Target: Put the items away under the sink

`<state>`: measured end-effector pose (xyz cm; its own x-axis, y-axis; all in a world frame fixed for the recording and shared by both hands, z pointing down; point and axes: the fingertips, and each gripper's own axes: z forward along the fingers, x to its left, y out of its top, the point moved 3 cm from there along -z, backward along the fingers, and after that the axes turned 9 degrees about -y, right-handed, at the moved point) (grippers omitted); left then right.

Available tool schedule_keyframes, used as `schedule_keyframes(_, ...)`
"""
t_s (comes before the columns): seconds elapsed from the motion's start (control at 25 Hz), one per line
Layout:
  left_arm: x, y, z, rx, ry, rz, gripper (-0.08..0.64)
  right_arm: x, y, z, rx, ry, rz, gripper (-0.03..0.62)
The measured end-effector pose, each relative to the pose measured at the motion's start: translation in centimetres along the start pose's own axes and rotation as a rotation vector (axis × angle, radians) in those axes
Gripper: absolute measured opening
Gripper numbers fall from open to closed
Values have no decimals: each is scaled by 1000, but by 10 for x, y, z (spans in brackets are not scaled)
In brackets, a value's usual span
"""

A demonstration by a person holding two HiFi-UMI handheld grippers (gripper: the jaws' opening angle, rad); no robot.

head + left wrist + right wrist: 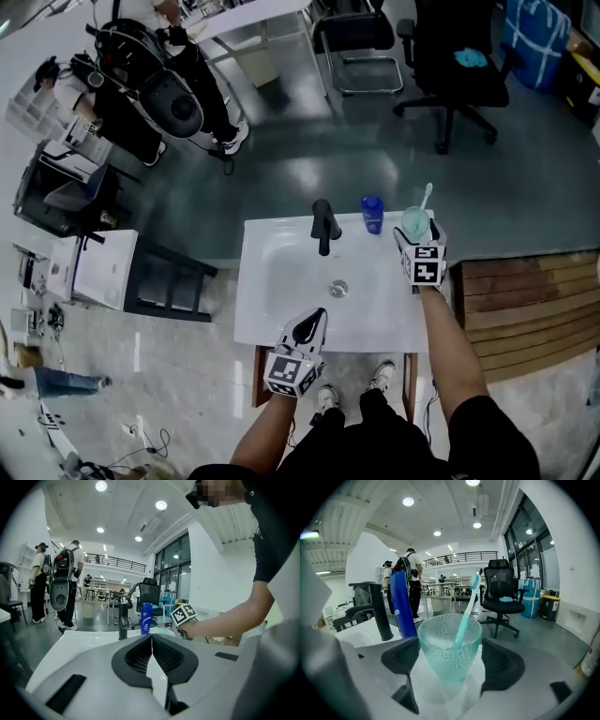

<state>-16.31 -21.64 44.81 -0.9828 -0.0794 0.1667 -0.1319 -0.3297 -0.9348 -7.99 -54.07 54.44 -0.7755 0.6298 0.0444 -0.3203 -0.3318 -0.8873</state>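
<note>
- My right jaws point(450, 663) stand wide apart with the green dimpled cup point(449, 637) between them. The pads sit close beside its wall, and I judge they are not pressing yet.
- The cup narrows toward its foot, so a squeeze low down could pinch it upward and out of the pads.
- 1 toothbrush point(467, 606) leans loose inside. If I tip the cup on the way down under the sink, it could slide out.
- The blue shampoo bottle point(401, 605) stands just beside my left-hand pad, with the black tap point(378, 607) beyond it. A sideways shuffle could topple the bottle.
- The cup stands at the back right corner of the white bench point(267, 323), so a fumble could send it off the edge.
- My left jaws point(151, 639) are together and empty, near the front edge, too far off to catch anything.
</note>
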Motion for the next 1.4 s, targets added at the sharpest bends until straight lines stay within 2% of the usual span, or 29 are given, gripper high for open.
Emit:
schedule_keyframes(0.08,1,-1,-1,0,5,0,21,-1,0,1,-13,-2,-33,377)
schedule_keyframes(0.16,0,-1,-2,1,6,2,21,1,0,0,-22,12,-53,373)
schedule_keyframes(0.6,-9,1,-11,-4,-6,19,23,7,19,-44,-130,23,-41,368)
schedule_keyframes(1.0,-9,-3,-44,-58,-2,7,21,28,41,-133,-242,23,-41,368)
schedule_keyframes(1.24,2,-4,-81,-83,-38,32,21,59,28,-212,-274,2,-16,368)
schedule_keyframes(1.4,8,-8,-117,-84,-94,39,21,90,8,-259,-239,-25,5,368)
